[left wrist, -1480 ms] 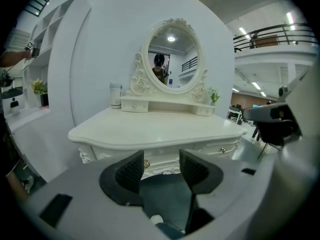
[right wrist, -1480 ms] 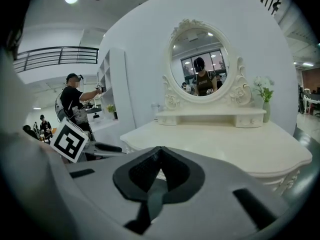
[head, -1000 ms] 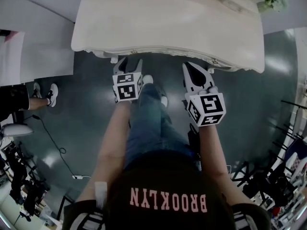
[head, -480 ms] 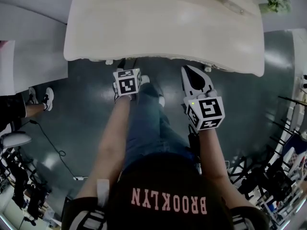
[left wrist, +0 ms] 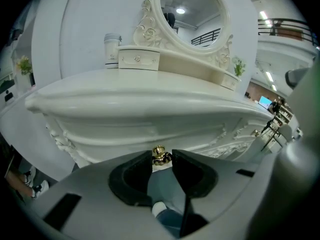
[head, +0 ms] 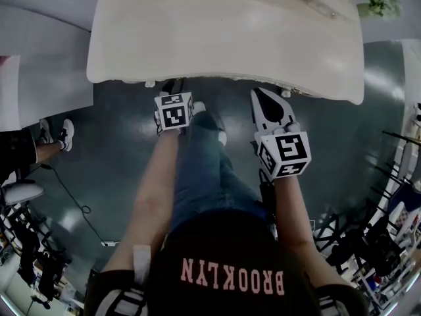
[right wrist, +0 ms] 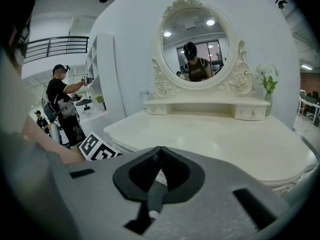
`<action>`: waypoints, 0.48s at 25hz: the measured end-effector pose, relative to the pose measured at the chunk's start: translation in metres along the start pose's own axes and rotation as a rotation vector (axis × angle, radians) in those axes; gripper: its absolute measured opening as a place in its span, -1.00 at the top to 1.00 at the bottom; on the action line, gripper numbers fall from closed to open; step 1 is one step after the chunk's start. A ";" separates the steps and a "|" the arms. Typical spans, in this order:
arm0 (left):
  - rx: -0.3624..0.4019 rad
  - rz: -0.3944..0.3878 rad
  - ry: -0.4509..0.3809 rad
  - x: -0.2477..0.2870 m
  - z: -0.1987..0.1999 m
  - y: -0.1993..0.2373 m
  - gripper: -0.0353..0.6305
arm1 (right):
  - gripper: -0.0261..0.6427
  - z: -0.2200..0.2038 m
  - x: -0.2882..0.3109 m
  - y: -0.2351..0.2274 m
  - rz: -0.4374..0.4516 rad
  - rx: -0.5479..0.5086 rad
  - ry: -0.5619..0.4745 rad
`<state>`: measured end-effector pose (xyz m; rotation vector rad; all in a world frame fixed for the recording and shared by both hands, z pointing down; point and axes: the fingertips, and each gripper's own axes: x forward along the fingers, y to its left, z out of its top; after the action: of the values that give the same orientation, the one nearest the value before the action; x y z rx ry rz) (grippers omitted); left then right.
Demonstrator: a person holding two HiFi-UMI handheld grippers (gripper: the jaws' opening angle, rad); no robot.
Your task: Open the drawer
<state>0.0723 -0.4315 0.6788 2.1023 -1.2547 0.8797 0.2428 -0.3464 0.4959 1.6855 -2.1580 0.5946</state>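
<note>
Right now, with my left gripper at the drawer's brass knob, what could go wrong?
1. The jaws of the left gripper are closing with the brass knob only at their very tips, so a pull might slip off it.
2. Your legs stand close in front of the drawer front, so the drawer may bump them as it opens.

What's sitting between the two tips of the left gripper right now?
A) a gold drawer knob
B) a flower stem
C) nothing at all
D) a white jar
A: in the left gripper view, the gold knob sits between the closing jaws of the left gripper, just under the dressing table edge.
</note>
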 end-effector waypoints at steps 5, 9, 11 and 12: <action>-0.007 0.002 -0.007 -0.002 0.000 0.001 0.54 | 0.93 -0.006 -0.010 0.002 0.003 -0.009 0.001; -0.008 0.002 -0.002 -0.002 -0.002 -0.001 0.54 | 0.93 -0.010 -0.016 0.004 0.013 -0.015 -0.002; -0.009 0.004 -0.003 -0.004 -0.005 -0.003 0.54 | 0.93 -0.012 -0.019 0.005 0.020 -0.019 -0.002; -0.010 0.005 -0.003 -0.006 -0.007 -0.003 0.54 | 0.93 -0.013 -0.021 0.006 0.023 -0.021 -0.003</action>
<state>0.0711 -0.4221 0.6783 2.0941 -1.2636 0.8711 0.2422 -0.3216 0.4956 1.6540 -2.1803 0.5737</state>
